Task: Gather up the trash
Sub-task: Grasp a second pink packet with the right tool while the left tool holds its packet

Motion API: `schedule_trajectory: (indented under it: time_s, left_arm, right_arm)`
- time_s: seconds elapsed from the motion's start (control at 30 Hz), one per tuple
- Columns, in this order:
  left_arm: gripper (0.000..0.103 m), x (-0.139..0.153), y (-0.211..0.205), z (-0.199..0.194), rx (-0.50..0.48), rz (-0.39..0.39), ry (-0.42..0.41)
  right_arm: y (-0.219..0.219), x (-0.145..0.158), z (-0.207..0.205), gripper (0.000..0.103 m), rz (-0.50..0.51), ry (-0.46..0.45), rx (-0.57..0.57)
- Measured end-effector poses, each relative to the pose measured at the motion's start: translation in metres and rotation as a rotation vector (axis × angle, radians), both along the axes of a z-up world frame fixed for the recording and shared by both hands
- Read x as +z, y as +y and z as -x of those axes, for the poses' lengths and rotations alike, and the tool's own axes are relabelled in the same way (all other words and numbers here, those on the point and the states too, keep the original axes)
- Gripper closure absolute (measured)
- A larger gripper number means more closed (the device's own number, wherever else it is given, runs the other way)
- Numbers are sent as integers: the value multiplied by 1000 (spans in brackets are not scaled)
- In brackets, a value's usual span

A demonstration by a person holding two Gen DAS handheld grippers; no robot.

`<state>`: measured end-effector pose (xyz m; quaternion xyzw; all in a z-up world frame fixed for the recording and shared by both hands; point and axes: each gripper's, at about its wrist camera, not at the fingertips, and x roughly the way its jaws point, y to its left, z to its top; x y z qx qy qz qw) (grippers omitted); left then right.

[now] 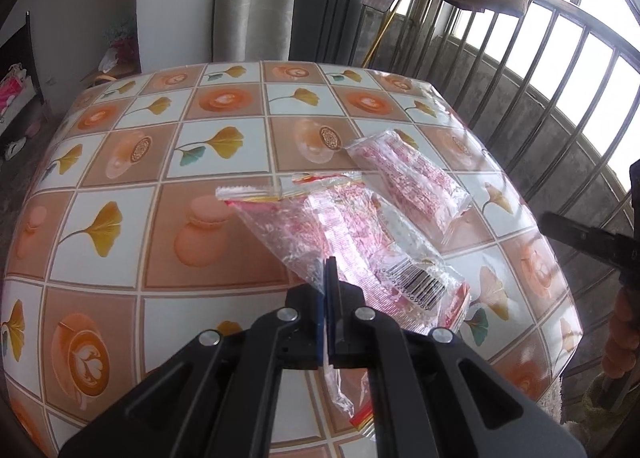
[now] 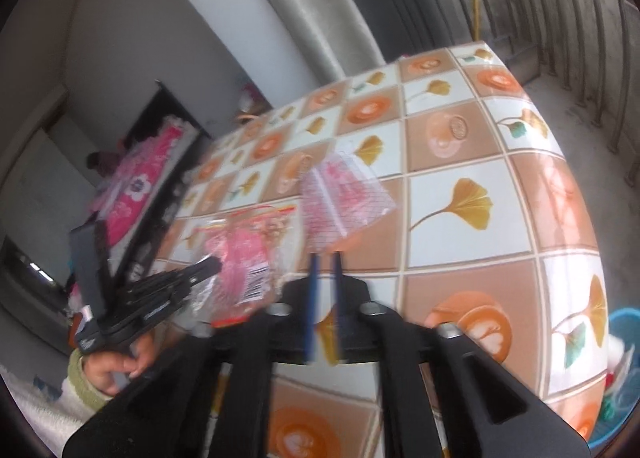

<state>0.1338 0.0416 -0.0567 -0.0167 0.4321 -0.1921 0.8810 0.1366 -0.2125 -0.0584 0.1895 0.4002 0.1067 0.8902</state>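
Observation:
My left gripper [image 1: 330,263] is shut on a crumpled clear-and-pink wrapper [image 1: 360,242] with a barcode, held a little above the table. A second pink wrapper [image 1: 412,182] lies flat on the tablecloth beyond it, to the right. In the right wrist view that second wrapper [image 2: 344,194] sits just ahead of my right gripper [image 2: 325,258], whose blue pads stand a narrow gap apart with nothing between them. Off to the left there, the left gripper [image 2: 212,268] shows with its held wrapper [image 2: 240,258]. The right gripper [image 1: 560,226] pokes in at the right edge of the left wrist view.
The table [image 1: 120,162] wears a glossy cloth of orange and white squares. A metal railing [image 1: 560,98] and a concrete wall run along its far right side. A blue basin [image 2: 624,338] with items sits on the floor by the near right corner. A person's hand [image 2: 108,370] grips the left tool.

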Motion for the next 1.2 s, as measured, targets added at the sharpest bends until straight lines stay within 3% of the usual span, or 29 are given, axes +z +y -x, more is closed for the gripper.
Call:
schedule_trajectory:
  time_s: [0.03, 0.07, 0.2, 0.43, 0.5, 0.63, 0.77, 1.0, 1.2]
  left_arm:
    - [103, -2, 0, 0, 2, -2, 6]
    - [103, -4, 0, 0, 5, -3, 11]
    - [103, -8, 5, 1, 29, -3, 24]
    - [103, -2, 24, 1, 74, 30, 22]
    - [103, 5, 27, 3, 76, 47, 5]
    - [103, 23, 24, 6, 67, 54, -41]
    - [103, 39, 16, 8, 43, 46, -84]
    - [103, 58, -5, 9, -11, 8, -137]
    - [103, 69, -25, 13, -55, -19, -179]
  right_arm:
    - [1, -2, -7, 47, 7, 11, 0]
    - [3, -4, -13, 40, 18, 17, 7]
    - [24, -12, -49, 32, 144, 40, 65]
    - [59, -42, -102, 29, 464, 97, 129]
    - [61, -43, -102, 33, 494, 97, 128]
    - [55, -40, -95, 51, 470, 103, 108]
    - [50, -37, -84, 62, 459, 105, 79]
    - [33, -25, -61, 89, 370, 94, 24]
    - [15, -22, -44, 96, 309, 102, -25]
